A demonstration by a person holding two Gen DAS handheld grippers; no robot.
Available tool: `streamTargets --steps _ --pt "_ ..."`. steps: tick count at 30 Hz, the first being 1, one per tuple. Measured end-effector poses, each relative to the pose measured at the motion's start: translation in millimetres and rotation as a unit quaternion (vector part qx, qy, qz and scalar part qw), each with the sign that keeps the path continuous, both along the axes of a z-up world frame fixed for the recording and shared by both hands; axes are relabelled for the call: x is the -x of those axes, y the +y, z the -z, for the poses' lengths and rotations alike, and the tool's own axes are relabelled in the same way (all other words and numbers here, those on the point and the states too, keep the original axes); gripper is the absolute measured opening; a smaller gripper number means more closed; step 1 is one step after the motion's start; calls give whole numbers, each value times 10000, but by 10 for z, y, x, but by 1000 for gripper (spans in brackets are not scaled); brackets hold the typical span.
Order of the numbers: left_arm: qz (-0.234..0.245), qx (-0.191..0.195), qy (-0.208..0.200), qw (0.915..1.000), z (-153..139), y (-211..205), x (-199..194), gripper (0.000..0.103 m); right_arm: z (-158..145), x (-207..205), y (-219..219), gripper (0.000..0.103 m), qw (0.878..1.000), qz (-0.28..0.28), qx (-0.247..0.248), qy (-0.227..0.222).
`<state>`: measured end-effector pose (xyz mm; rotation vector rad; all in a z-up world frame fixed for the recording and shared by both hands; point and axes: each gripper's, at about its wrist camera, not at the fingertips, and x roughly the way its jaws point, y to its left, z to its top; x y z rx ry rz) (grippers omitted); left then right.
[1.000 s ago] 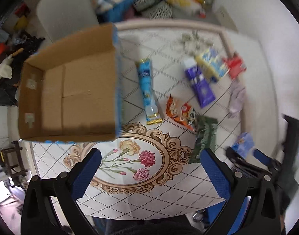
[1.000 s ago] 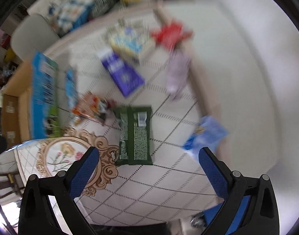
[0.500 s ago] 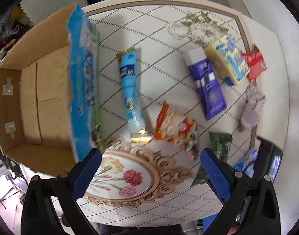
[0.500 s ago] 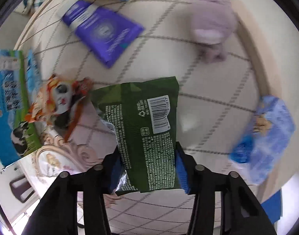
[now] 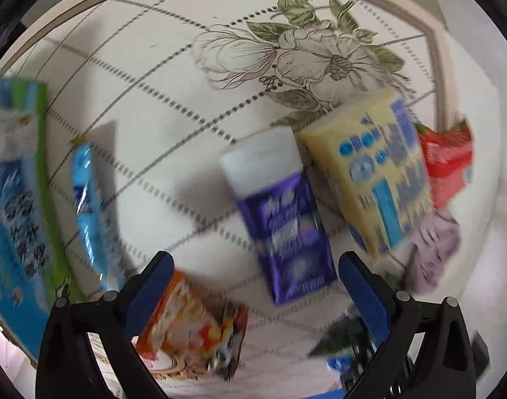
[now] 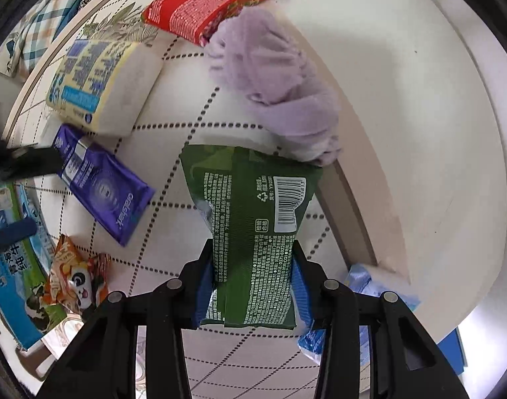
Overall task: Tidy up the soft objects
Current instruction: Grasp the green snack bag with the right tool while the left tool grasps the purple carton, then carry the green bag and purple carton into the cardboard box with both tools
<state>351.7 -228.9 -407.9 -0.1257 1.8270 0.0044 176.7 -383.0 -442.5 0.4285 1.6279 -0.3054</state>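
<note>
Green pack clamped in the right gripper, lifted above the worktop.
Its far end reaches up to the lilac plush, which lies against a red pack. The left gripper hangs spread and empty over a purple pouch, with a yellow pack just right of it, a blue tube to the left and an orange snack bag near its left finger.
</note>
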Motion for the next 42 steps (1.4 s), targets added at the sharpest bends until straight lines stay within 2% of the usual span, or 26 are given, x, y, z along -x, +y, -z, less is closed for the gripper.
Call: streamTargets --steps 6,10,11,12,13,15,17,18,20,23,25,26,31,38,42 --pt "426 -338 -96 9985 204 -247 -108 101 -93 -90 -66 44 10000 25 -4 -4" --pt "784 -409 -333 9955 237 -376 -42 89 11 -122 -10 44 9999 -61 88 -23" --pt "907 -403 -416 9942 215 -403 -18 81 5 -119 5 44 9999 -107 128 -34" --pt "1084 -396 -497 9921 184 -445 13 67 2 -113 26 44 9998 -135 148 -43" --pt "1280 -439 -553 9893 186 -509 48 63 6 -105 52 44 9997 -167 148 -40" --pt "1866 -591 -585 9789 166 -585 197 60 23 -49 76 44 9998 -208 76 -9" --pt "2138 -572 -564 9736 201 -588 318 60 77 4 179 44 9997 -226 12 18" --pt "2130 -531 -555 9740 222 -563 351 62 82 19 185 44 9998 -220 -22 11" --pt "1838 -402 -539 9807 250 -462 374 64 81 81 175 45 9999 -156 -59 -43" --pt "1504 -368 -609 9861 242 -373 364 61 203 132 156 50 9999 12 -121 -38" --pt "1394 -386 -735 9867 191 -338 296 50 232 138 116 50 10000 45 -51 -52" --pt "1403 -324 -780 9865 182 -356 271 48 240 141 120 49 10000 70 -17 -31" --pt "1475 -290 -878 9847 181 -436 331 47 187 136 122 38 9996 220 -91 -144" --pt "1432 -20 -1098 9836 -177 -312 756 47 -31 135 25 34 9994 145 -199 -259" --pt "1378 194 -1308 9816 -547 -184 828 46 -218 185 28 34 9986 110 -277 -443"
